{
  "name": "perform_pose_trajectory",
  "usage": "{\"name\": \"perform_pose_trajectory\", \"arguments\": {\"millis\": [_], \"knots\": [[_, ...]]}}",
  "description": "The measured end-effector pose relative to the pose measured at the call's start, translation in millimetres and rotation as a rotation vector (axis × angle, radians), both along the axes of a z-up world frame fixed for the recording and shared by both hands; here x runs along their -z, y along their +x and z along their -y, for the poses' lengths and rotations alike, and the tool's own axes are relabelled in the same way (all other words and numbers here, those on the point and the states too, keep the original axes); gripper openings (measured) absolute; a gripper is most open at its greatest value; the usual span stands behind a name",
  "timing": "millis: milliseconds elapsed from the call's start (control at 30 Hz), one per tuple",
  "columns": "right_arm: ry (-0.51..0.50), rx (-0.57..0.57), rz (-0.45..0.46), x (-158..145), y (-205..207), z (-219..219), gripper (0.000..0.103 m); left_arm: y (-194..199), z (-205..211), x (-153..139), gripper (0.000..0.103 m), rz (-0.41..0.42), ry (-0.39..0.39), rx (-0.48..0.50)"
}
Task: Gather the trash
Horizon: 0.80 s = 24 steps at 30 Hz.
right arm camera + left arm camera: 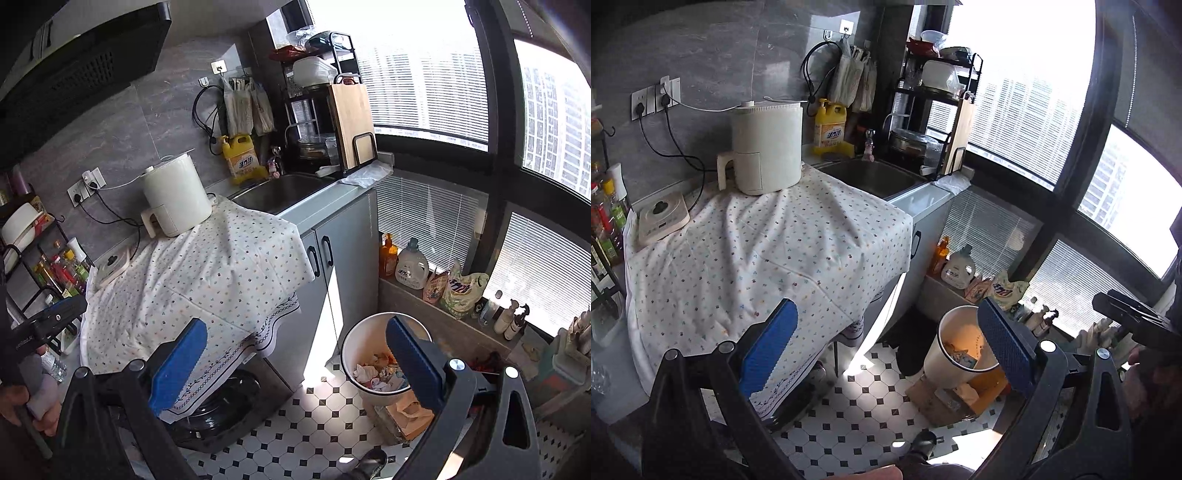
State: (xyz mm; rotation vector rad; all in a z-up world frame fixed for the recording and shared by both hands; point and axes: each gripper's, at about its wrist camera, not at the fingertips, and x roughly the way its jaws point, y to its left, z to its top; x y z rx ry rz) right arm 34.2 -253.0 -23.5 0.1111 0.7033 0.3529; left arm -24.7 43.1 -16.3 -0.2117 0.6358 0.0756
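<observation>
the left gripper (886, 347) and the right gripper (295, 362) both hang above the tiled floor (314, 424) with jaws spread wide and nothing between the ribbed blue pads (768, 347). the lower bodies of both tools are cut off by the picture edges, and the right tool shows only as a dark blurred shape at the far right of the left view.

the white round trash bin (354, 347) stands on the floor by the low ledge under the window, just beside the counter's cabinet doors (332, 254). crumpled paper and wrappers (373, 373) lie in it; the right pad hides part of its rim and contents in both views, and single pieces are hard to tell apart. a brown cardboard box (402, 413) sits against its base, half covered.

a white cloth with small coloured dots (757, 251) drapes over the counter's near corner and hangs down its front, hiding what is under it. a cream cylindrical appliance (764, 144) stands on the cloth's back edge. the steel sink (875, 177) lies at the counter's far end, with a yellow detergent jug (831, 125) behind it.

a shoe tip (923, 441) is cut off at the bottom edge.
</observation>
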Motion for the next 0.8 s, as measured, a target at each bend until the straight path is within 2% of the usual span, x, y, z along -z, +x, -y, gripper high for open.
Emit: {"name": "perform_pose_trajectory", "arguments": {"millis": [800], "knots": [[0.019,0.002,0.031,-3.1,-17.1,-7.5,0.095,-24.5,-4.7,-12.4,0.097,0.041,0.027,-0.007]]}}
